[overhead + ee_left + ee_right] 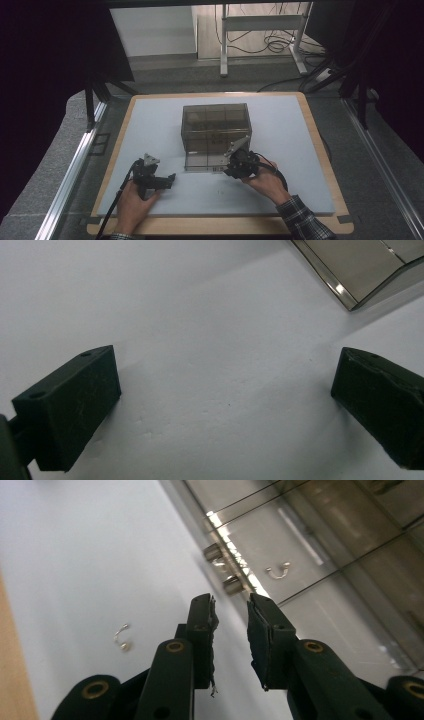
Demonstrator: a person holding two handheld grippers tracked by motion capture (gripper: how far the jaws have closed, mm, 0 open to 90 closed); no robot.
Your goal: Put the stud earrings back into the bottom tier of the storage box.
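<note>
A smoky see-through box [215,127] with inner compartments stands in the middle of the pale mat [280,190]. My right gripper [229,171] is at the box's front lower edge. In the right gripper view its jaws [231,600] stand a narrow gap apart with nothing between them, just short of two small metal knobs [223,569] on the box's edge [325,555]. A small silver hook [278,571] lies inside the box, and another [121,637] lies on the mat. My left gripper [167,181] rests wide open on the mat [225,390], left of the box corner [360,270].
The mat lies on a wooden board [215,227] with a metal rail [75,165] along the left side. Beyond the table stand a desk frame [260,30] and loose cables [275,45] on the floor. Bare mat stretches on both sides of the box.
</note>
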